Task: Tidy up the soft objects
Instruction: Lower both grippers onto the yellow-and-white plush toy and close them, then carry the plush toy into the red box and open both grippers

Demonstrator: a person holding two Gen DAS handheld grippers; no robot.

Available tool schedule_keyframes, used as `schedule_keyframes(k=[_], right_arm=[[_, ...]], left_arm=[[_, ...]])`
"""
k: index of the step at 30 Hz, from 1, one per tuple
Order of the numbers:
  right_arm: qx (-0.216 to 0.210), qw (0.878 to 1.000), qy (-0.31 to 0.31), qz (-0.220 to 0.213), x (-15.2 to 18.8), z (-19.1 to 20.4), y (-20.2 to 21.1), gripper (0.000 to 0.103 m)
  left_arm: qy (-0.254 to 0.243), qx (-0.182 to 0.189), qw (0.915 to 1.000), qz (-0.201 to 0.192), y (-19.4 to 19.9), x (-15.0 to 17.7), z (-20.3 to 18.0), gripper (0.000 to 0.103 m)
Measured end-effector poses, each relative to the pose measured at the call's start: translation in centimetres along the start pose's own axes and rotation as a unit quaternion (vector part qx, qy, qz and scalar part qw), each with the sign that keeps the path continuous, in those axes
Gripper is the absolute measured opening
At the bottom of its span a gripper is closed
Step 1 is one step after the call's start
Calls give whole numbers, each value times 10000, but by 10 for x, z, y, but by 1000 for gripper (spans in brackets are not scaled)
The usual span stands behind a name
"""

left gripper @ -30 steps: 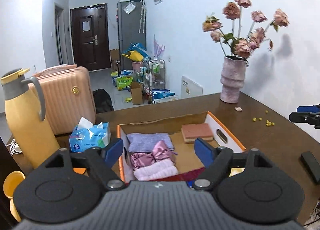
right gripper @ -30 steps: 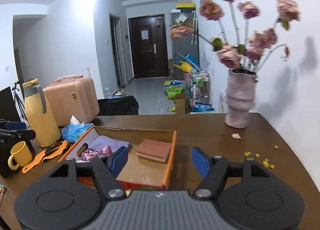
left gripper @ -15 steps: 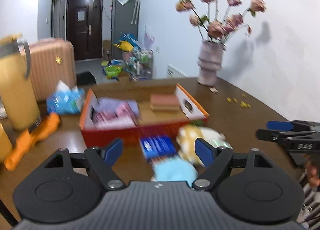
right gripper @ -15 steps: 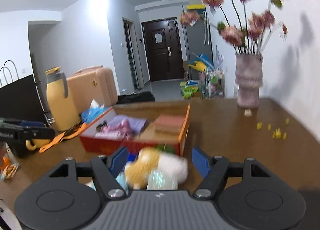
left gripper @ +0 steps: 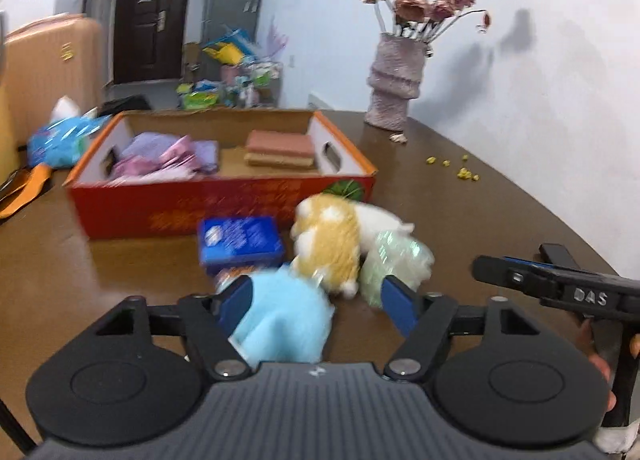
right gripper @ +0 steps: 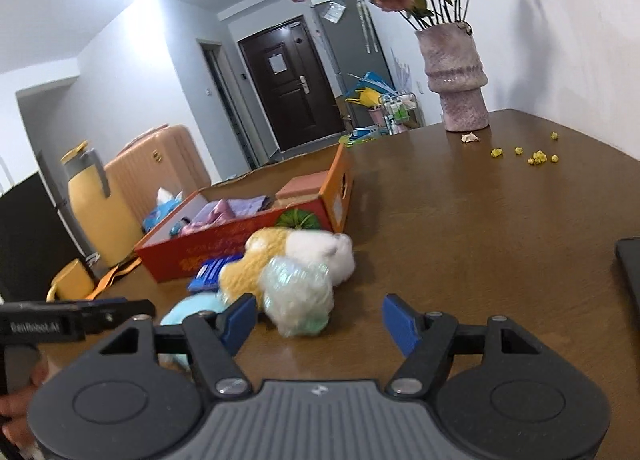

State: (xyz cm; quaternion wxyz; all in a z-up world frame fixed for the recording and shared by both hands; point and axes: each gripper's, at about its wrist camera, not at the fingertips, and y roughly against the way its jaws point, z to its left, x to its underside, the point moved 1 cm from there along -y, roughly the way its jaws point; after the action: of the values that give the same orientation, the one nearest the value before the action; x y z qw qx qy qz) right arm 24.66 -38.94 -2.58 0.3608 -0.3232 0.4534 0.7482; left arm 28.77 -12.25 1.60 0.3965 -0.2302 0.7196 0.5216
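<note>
Nearest in the left wrist view: left gripper [left gripper: 316, 298], blue-padded fingers [left gripper: 236, 302] spread wide, gripping nothing, with a fluffy light-blue soft toy [left gripper: 286, 320] lying on the brown wooden table [left gripper: 460, 216] between them, against the left pad. Whether actually touching, cannot tell through the blur.

Nearest in the right wrist view: right gripper [right gripper: 318, 318], likewise wide open and empty, hovering low over the table, a crinkly pale-green wrapped bundle [right gripper: 298, 294] just ahead of its left finger.

Just beyond, heaped together: a yellow-and-white plush animal [left gripper: 330, 244] touching the pale-green bundle on its right and the light-blue toy at its near end. Beside these, to the left, a flat blue printed packet [left gripper: 238, 238], lying just in front of the box.

Behind the heap: an open red-and-orange cardboard box [left gripper: 224, 196], holding folded lilac and pink cloths [left gripper: 168, 156] at its left end and a brick-pink rectangular sponge block [left gripper: 280, 148] toward its right end.

Left of the box: a blue tissue pack [left gripper: 56, 138], and seen from the right wrist, a yellow insulated jug with grey handle [right gripper: 90, 200] and a yellow mug [right gripper: 72, 282].

Farther right on the table: scattered small yellow crumbs [right gripper: 532, 154], then a ribbed mauve ceramic vase of dried pink roses [left gripper: 396, 84] by the white wall.

Off the table, a peach hard-shell suitcase [right gripper: 160, 164]; farthest back, a dark brown door [right gripper: 294, 86].
</note>
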Motion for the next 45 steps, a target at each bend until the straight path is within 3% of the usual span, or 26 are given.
schedule_keyframes(k=[3,6,15,18,24,37,45], right_arm=[[-81,9998,-170,-1,-15,-7,-23,62],[-74,9995,-305,70,-27,-15,-52,58],[-562,9906,-1067,649,-36,-40,-132,58],[-726,9877,-1232,631,-32,-42,-141,47],[-698,9889,-1205,519,-33,-37,-136,41],[-838,9940,-633,-314,-54,22,-35,40],[-922,9938,-517,-337,-64,50,-27,40]], left_arm=[[-100,-20,9999,78,-31,-9,-6,59],[-35,106,9997,227,-58,-13,-4,58],[363,441,9967,570,-98,-14,12,50],[371,541,9967,487,-99,-14,14,46],[490,664,9960,355,-94,-12,15,42],[324,815,9946,-554,19,-22,0,42],[388,741,9940,-699,35,-36,17,42]])
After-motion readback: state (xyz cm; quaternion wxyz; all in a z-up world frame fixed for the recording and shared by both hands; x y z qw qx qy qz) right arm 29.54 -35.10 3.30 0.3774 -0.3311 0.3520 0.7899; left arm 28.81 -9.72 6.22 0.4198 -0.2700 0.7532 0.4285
